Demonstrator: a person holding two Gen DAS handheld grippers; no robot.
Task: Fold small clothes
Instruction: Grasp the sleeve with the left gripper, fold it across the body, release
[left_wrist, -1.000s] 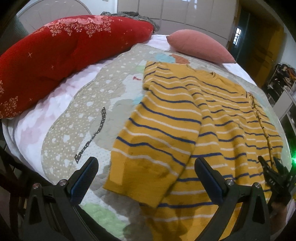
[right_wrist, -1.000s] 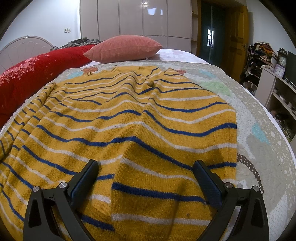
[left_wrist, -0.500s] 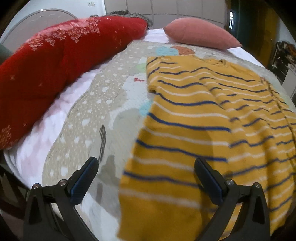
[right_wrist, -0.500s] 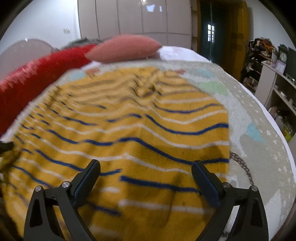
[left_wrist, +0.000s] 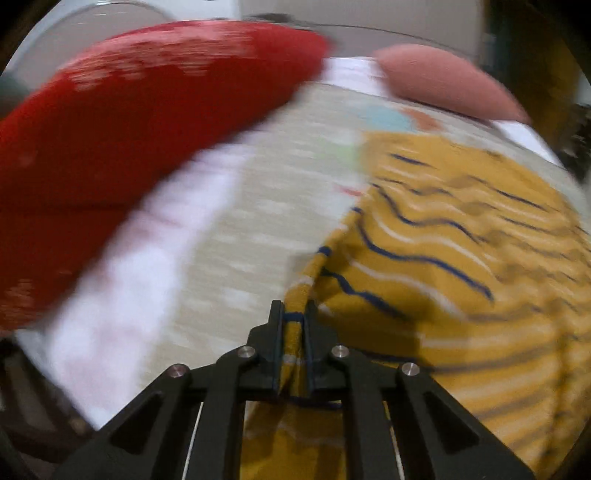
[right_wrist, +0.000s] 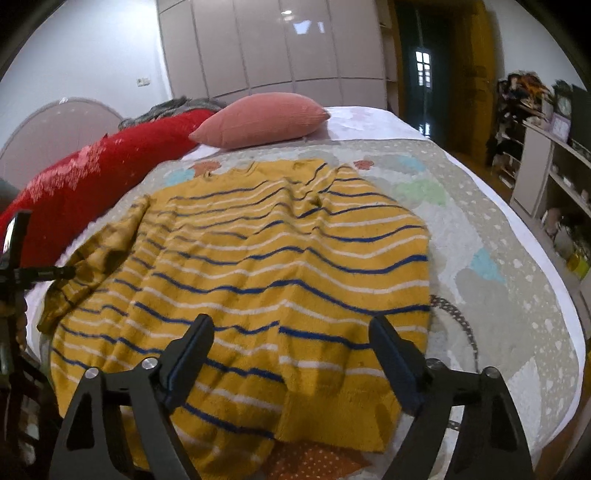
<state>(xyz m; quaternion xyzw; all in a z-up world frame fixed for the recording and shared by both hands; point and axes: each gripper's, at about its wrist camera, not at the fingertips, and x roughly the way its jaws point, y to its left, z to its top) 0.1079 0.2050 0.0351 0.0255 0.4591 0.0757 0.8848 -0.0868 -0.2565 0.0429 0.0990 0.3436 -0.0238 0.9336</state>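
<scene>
Left gripper (left_wrist: 293, 314) has its fingers clamped on the sweater (right_wrist: 280, 266) edge on the bed (right_wrist: 517, 295), right gripper (right_wrist: 291, 347) closing over nothing, so a one-sided tug could bunch it

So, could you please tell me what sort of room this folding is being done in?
Most likely a home bedroom. The striped sweater lies on a bed covered with a patterned quilt, a pink pillow sits at its far end, and tall wardrobe doors line the wall behind.
</scene>
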